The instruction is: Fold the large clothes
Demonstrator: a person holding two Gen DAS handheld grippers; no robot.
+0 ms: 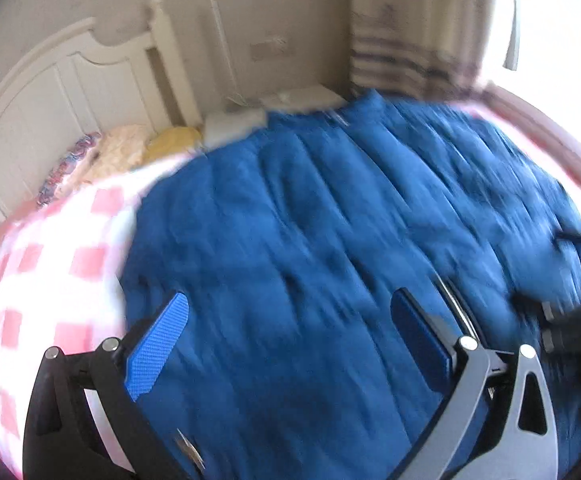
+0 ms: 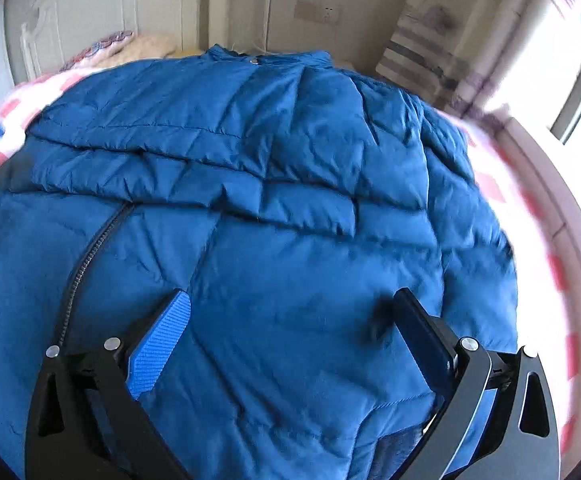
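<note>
left gripper [image 1: 290, 344]: jaws spread, empty, over jacket's [image 2: 250, 200] left half | jacket: flat on checked bedspread [image 1: 50, 264], long axis running away toward collar, zipper [image 2: 86, 264] between arms | right gripper [image 2: 290, 344]: jaws spread, empty, above hem, equally near

Left tool [image 1: 290, 340] spread wide, right tool [image 2: 290, 340] likewise

Pink-white checked bed cover [image 1: 50, 264]; white headboard [image 1: 50, 96]; pillows [image 1: 122, 148] at head; striped curtain [image 1: 402, 60]; wall socket [image 2: 317, 12].
</note>
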